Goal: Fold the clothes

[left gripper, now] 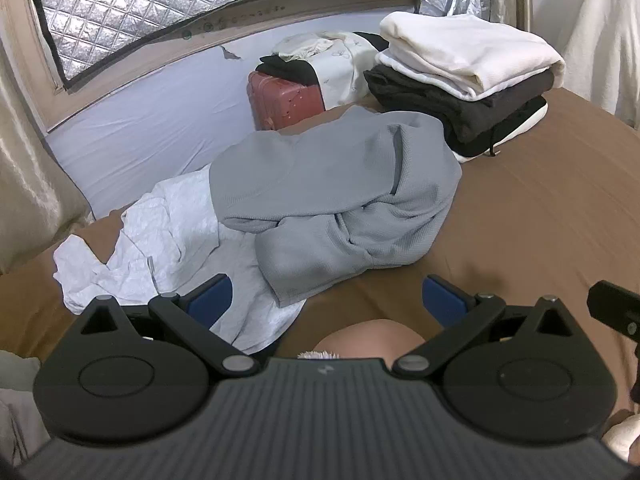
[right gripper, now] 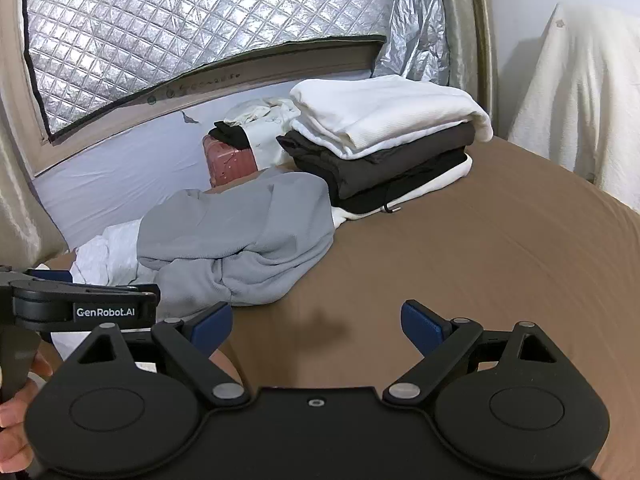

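1. As far as can be judged from the folded stack (right gripper: pixel 380 136) set near the far edge of the bed (right gripper: pixel 480 264), part of the folding is already done: a white piece is laid on dark pieces, with another white piece at the bottom.
2. Still to be folded are a grey top (left gripper: pixel 336 204), left crumpled in a heap toward the middle of the bed just beside the stack, and a white garment (left gripper: pixel 160 240) bunched at the bed's left edge, partly covered by the grey top.
3. Nothing is held by the left gripper (left gripper: pixel 328 300); its jaws are spread wide, and it is held low near the bed's near edge, pointed at the grey top and apart from it.
4. Nothing is held by the right gripper (right gripper: pixel 318 324) either; its jaws are spread wide above bare sheet, and the grey top is seen ahead and to its left.
5. A grasp on the grey top is judged the likely next step.
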A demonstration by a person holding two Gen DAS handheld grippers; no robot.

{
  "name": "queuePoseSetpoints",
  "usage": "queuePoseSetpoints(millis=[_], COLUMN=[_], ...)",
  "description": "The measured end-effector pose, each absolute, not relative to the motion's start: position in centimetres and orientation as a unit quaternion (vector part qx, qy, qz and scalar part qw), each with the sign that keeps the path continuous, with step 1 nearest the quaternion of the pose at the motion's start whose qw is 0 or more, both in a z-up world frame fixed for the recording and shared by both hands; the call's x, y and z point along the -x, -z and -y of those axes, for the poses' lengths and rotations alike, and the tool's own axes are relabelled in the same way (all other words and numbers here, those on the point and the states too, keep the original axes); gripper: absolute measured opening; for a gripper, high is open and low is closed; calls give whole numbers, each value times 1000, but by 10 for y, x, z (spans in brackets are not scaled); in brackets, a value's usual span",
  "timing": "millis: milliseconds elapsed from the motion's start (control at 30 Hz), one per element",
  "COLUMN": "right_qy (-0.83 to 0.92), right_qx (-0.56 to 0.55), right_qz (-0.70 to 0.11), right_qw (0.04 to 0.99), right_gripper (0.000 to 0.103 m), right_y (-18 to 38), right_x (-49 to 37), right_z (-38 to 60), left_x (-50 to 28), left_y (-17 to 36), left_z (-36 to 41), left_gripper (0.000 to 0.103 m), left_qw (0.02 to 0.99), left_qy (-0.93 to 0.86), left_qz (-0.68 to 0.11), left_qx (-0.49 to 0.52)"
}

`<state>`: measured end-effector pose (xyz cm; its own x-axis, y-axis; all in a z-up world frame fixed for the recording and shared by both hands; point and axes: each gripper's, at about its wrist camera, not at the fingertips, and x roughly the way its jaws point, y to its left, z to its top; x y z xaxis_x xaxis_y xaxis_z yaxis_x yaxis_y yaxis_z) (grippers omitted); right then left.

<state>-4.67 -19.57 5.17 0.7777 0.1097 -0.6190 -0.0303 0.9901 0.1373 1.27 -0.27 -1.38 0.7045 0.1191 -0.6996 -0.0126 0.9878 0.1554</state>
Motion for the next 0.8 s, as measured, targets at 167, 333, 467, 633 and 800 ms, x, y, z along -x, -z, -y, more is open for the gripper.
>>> queuePoseSetpoints(millis=[167,333,467,633,800], right_qy=[-38,-38,-38,-38,-38], right_qx=[-58,-59,-59,-59,-59], right_qz=[-331,-332,-332,-333,-334], right_qw=[941,941,941,940,940], right_gripper=[94,94,94,94,94], right_y=[-50,-49,-50,-50,-49], right_x=[48,47,48,47,47], right_z=[196,197,197,197,197], left_x=[-12,-11,-12,-12,-12], left_y=[14,14,15,15,17], left_z=[4,4,4,5,6], left_gripper=[103,103,103,103,103], left_qw=[920,920,919,919,917], left_qy=[-38,-36,-35,-34,-33], left_qz=[-383,-383,-385,-386,-389], left_qx=[-76,-73,-72,-73,-74])
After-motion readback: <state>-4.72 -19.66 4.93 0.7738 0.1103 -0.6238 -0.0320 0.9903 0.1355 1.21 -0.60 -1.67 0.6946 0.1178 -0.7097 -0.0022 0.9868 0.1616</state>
